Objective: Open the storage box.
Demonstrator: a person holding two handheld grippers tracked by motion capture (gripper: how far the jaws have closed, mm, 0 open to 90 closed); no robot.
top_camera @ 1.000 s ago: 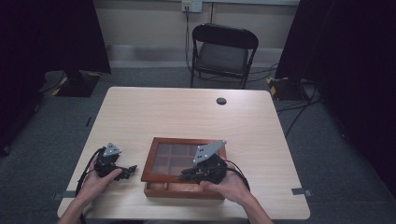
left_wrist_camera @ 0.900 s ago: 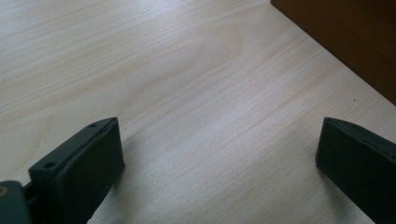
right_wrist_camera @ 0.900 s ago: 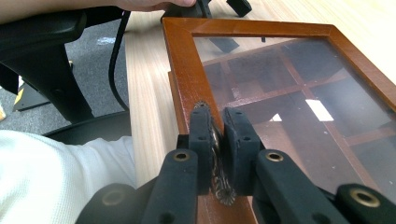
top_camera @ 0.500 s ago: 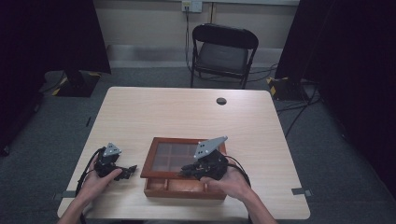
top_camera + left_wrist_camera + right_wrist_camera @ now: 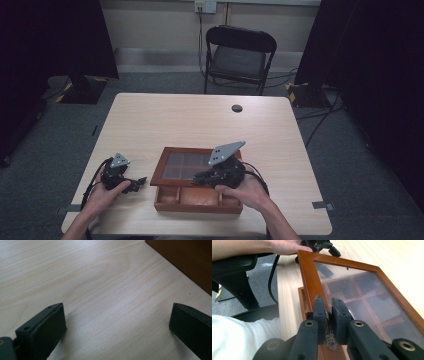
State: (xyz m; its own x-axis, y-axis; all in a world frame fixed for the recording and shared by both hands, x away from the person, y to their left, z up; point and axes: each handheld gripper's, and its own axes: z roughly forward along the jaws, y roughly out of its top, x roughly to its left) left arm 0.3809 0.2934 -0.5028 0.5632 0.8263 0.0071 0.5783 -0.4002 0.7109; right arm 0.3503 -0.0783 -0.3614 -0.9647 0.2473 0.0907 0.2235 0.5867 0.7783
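1. A wooden box (image 5: 197,197) is seen on the tabletop (image 5: 200,125), near the person's edge; it serves as the landmark here.
2. The box's lid (image 5: 187,167), a brown frame with a glass pane, is seen raised at its near edge, the far edge lying behind the box; compartments are visible through the glass in the right gripper view (image 5: 362,297).
3. The right gripper (image 5: 202,176) is held over the box's right half by the right hand (image 5: 247,192); its jaws are pressed together on a small patterned metal latch (image 5: 329,337) at the lid's frame, so the lid is pinched by that latch; the grey plate on the gripper is tilted up above the lid.
4. The left gripper (image 5: 137,182) is rested on the tabletop just left of the box, held by the left hand (image 5: 107,192); its jaws are pointed towards the box's left side.
5. In the left gripper view the jaws are seen spread wide, nothing lying between them but bare tabletop (image 5: 100,290); a dark brown corner of the box (image 5: 190,262) is shown beyond the right jaw, apart from it.
6. A small black round thing (image 5: 237,108) is seen on the tabletop well beyond the box, near the far edge; a folding chair (image 5: 240,55) is stood on the floor behind it.
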